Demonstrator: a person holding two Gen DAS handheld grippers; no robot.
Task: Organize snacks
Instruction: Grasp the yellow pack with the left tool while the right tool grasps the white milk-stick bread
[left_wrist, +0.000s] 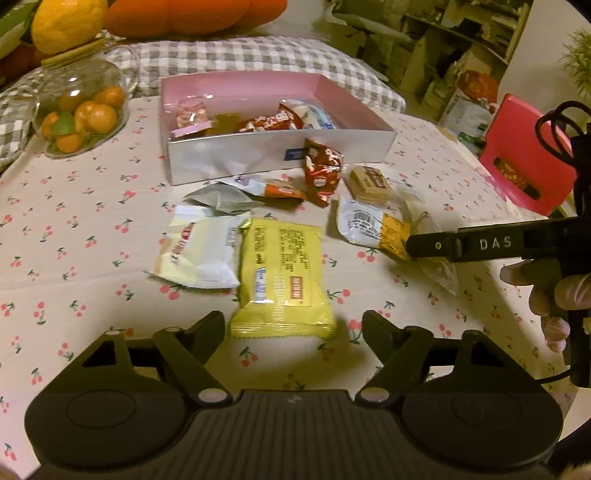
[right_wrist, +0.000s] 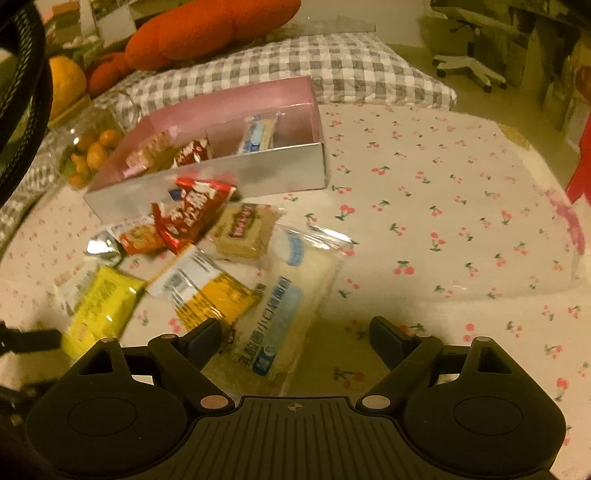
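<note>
A pink-lined box (left_wrist: 280, 155) (right_wrist: 258, 173) holds a few wrapped snacks. In front of it on the cherry-print cloth lie loose snacks: a yellow packet (left_wrist: 282, 277) (right_wrist: 99, 306), a white packet (left_wrist: 201, 251), a red wrapper (left_wrist: 321, 170) (right_wrist: 192, 214), a tan biscuit pack (left_wrist: 371, 184) (right_wrist: 245, 232), an orange-and-white packet (left_wrist: 373, 229) (right_wrist: 207, 291) and a long clear pack (right_wrist: 291, 302). My left gripper (left_wrist: 293, 328) is open just short of the yellow packet. My right gripper (right_wrist: 293, 336) is open over the long clear pack; its finger (left_wrist: 461, 245) reaches the orange-and-white packet.
A glass jar of small oranges (left_wrist: 81, 114) (right_wrist: 92, 147) stands left of the box. A checked cushion (left_wrist: 258, 59) and orange plush (left_wrist: 195, 14) lie behind. A red stool (left_wrist: 528, 155) stands at the right. Bare cloth (right_wrist: 443, 221) stretches right of the snacks.
</note>
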